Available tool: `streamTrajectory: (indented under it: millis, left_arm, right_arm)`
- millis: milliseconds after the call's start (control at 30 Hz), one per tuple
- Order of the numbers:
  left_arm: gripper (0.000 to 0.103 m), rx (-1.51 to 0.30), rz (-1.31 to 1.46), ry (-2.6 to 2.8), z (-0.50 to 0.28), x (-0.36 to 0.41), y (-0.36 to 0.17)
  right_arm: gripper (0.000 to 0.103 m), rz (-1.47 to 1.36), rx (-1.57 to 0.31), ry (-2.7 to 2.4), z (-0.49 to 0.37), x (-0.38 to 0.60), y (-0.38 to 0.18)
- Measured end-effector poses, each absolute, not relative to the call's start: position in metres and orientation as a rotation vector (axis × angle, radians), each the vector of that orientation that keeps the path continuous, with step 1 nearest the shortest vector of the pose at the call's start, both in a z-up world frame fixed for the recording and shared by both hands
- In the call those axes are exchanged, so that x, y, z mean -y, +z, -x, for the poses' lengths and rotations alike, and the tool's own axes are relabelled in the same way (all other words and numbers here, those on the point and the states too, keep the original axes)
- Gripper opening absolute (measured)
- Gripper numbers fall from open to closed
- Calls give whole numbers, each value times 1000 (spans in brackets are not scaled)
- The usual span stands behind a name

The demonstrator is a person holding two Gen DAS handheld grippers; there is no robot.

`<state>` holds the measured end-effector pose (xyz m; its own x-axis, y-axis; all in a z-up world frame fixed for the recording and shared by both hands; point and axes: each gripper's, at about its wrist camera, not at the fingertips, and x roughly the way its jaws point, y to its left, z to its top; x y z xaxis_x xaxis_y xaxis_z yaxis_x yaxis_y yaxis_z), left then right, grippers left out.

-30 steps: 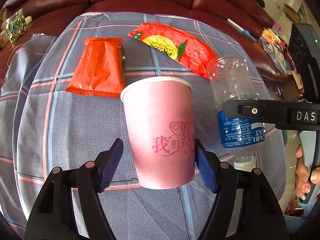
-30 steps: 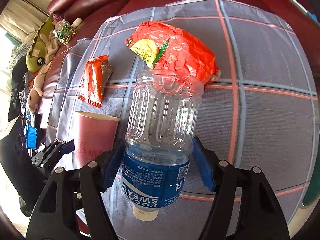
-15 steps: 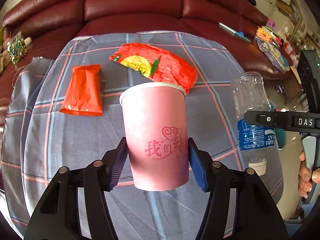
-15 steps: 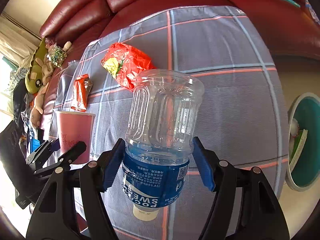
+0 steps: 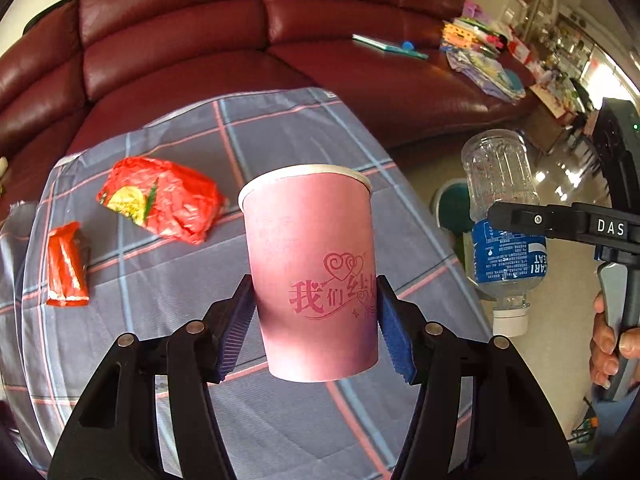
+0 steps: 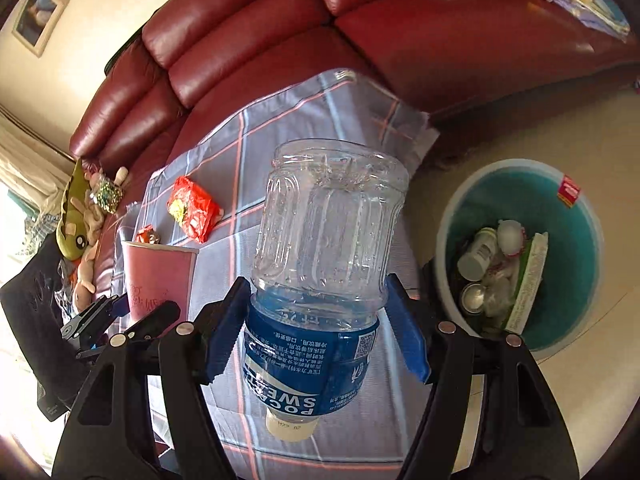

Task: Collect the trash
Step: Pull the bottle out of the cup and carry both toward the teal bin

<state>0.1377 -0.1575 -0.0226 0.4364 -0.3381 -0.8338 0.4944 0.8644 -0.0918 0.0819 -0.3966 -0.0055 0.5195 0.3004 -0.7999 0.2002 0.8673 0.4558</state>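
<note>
The left gripper point(image 5: 316, 320) pinches a pink paper cup point(image 5: 310, 272), the right gripper point(image 6: 318, 320) an upturned clear plastic bottle point(image 6: 324, 264). Both have lifted off the plaid cloth point(image 5: 280, 140); the teal bin point(image 6: 560, 208), ahead-right, is now reachable.

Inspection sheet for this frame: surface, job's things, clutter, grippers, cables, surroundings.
Surface: plaid cloth over the table.
Job's things: pink paper cup and plastic bottle, cap down, both lifted; red snack bag and orange wrapper lie on the cloth; teal bin holds trash.
Clutter: nothing seen.
Grippers: left gripper shut on cup; right gripper shut on bottle.
Cables: nothing seen.
Surroundings: red leather sofa, plush toys.
</note>
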Motion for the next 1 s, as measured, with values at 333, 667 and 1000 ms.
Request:
streamTrajectory:
  millis: [333, 667, 1000]
  left_arm:
    - [61, -1003, -278, -652, -129, 259, -23]
    - [61, -997, -292, -742, -127, 330, -26]
    - [61, -1031, -303, -801, -132, 382, -48]
  right_arm:
    - [65, -668, -963, -87, -38, 496, -11]
    - [65, -683, -937, -207, -17, 552, -14]
    - [65, -681, -975, -242, -23, 573, -32]
